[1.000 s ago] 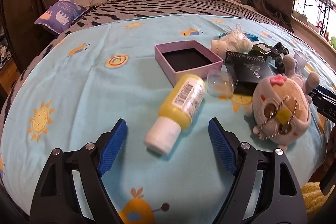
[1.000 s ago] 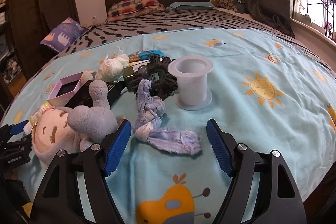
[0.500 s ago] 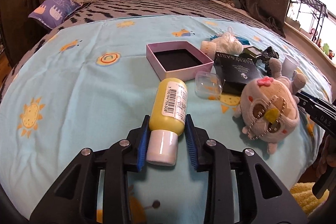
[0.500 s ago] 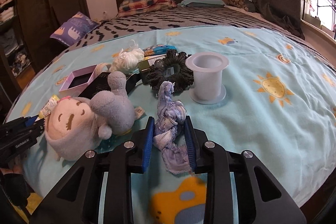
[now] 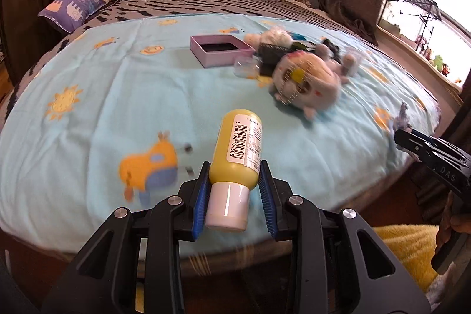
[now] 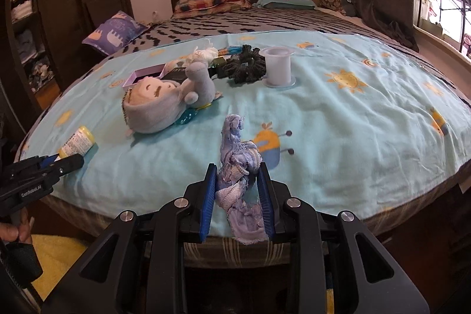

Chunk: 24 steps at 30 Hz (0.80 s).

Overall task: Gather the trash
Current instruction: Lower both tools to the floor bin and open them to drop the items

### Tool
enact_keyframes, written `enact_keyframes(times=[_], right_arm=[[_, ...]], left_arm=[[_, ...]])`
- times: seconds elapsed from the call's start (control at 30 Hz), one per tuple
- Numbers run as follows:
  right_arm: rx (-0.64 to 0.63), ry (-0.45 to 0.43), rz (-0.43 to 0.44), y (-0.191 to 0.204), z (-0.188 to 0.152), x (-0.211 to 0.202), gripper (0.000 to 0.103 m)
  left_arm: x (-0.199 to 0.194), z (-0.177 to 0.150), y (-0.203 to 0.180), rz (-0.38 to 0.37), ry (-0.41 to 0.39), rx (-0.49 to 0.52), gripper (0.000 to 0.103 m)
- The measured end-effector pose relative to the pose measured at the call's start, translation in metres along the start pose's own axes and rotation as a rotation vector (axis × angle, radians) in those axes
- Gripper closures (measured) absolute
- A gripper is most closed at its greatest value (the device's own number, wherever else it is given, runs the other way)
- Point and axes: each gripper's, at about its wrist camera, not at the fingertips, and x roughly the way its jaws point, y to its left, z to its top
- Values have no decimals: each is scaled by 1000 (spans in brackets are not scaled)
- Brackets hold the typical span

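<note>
My left gripper (image 5: 234, 193) is shut on a yellow bottle (image 5: 240, 149) with a white cap and a barcode label, held above the near edge of the bed. The bottle also shows in the right wrist view (image 6: 77, 141). My right gripper (image 6: 238, 190) is shut on a crumpled pale blue rag (image 6: 239, 164), lifted over the bed's front edge. The right gripper shows at the right of the left wrist view (image 5: 432, 155), with a bit of rag at its tip.
On the light blue blanket (image 5: 123, 90) lie a grey plush toy (image 5: 306, 84), an open pink box (image 5: 220, 49), a black box, a dark scrunchie (image 6: 247, 66), a white plastic cup (image 6: 278, 66) and white fluff. A yellow mat (image 5: 403, 252) lies on the floor.
Both grippers closed, the left on the bottle and the right on the rag, then lifted them and drew back from the bed toward its front edge.
</note>
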Motion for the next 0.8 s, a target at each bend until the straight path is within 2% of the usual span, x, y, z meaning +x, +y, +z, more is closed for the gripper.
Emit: enact_keyframes(times=[0.1,0.43,0.63,0.8], right_arm=[[-2,15,5,2,-17,-12,74],[12,100,45,12,-76,-29,74],[26,186,58,16,-104,-9,74],[42,267,72,18,-127,13,74]], left_arm=[[-12,-24,-10,-41,15,2,72],[-37,-83,-37,-77,37,43,72],[-11,-126,-52,-96,158,61,73],[22,-148,-56,-94,254,60,72]])
